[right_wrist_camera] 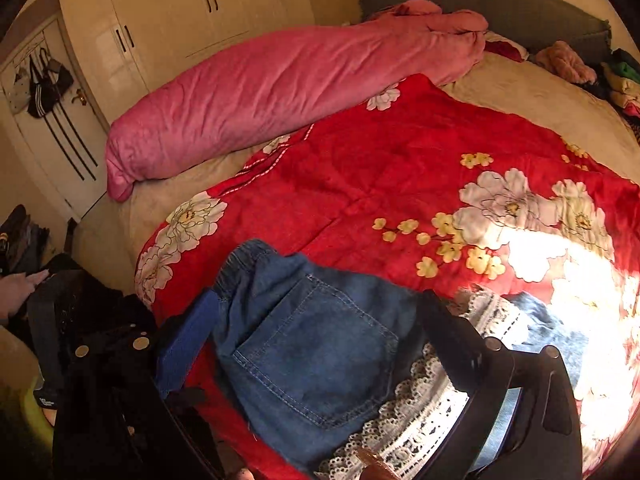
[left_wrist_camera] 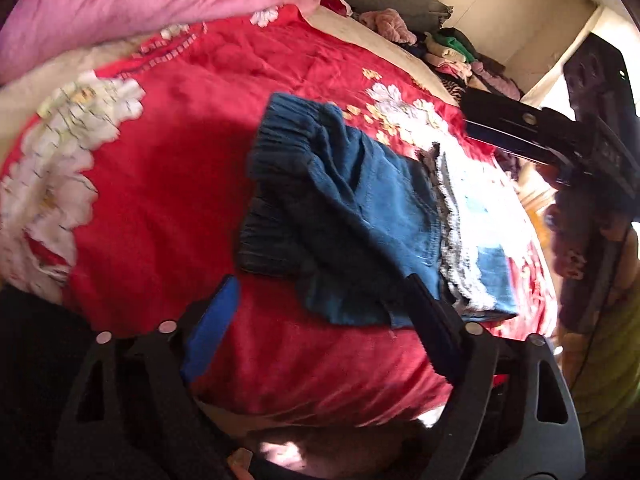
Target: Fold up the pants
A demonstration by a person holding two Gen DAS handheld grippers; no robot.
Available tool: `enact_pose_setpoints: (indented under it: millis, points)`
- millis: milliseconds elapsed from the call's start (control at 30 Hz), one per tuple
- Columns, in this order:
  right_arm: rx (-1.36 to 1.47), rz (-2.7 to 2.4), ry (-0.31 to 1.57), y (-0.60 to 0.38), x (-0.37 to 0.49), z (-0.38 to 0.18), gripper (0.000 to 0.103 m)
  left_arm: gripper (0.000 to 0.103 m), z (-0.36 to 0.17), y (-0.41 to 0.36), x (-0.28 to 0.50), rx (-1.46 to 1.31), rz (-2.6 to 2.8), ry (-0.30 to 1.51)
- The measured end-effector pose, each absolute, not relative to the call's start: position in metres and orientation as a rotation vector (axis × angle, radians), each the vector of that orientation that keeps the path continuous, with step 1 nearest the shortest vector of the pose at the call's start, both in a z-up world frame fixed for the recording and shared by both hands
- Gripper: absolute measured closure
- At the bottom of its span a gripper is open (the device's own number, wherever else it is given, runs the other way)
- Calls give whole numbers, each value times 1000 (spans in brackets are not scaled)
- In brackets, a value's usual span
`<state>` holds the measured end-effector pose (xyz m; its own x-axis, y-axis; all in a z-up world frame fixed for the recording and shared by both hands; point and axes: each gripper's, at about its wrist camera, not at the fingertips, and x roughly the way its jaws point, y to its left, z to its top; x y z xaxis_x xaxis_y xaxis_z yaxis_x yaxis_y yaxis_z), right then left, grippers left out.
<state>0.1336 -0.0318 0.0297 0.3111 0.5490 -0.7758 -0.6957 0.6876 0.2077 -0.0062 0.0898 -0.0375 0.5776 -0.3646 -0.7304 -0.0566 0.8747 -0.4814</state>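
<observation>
- The pants (left_wrist_camera: pixel 352 208) are blue denim with a white lace trim, lying folded up on the red flowered blanket (left_wrist_camera: pixel 168 184) on the bed, elastic waistband bunched at the far end from my left camera.
- My left gripper (left_wrist_camera: pixel 320 312) hangs just over the near edge of the pants. Jaws spread, blue pad on one side over bare blanket, the black finger on the other side over the denim corner. Nothing is pinched between them as far as I can see.
- My right gripper (right_wrist_camera: pixel 320 332) is low over the pants too, jaws wide apart, straddling the back pocket (right_wrist_camera: pixel 320 344). The blue pad sits beside the waistband, the black finger over the lace trim (right_wrist_camera: pixel 420 412). Can't tell whether the fingertips are touching the cloth, but the denim isn't being squeezed.
- From the left camera the right gripper shows up as a black shape at the far side of the pants, well apart from the left one.
- A long pink pillow (right_wrist_camera: pixel 280 92) lies across the far side of the bed, and a heap of mixed clothes (left_wrist_camera: pixel 452 52) sits by the grey headboard (right_wrist_camera: pixel 500 4).
- Strong sunlight washes out the blanket and lace on one side, so detail is lost there.
- Cream wardrobe doors (right_wrist_camera: pixel 192 16) stand behind the bed.
</observation>
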Motion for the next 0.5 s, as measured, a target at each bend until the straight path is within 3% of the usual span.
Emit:
enact_pose_setpoints:
  millis: [367,500]
  points:
    - [-318,904,1059,40,155,-10,4,36,-62,84,20,-635,-191,988]
    - [-347,927,1088,60,163,-21,5,48,-63,86,21,-643,-185,981]
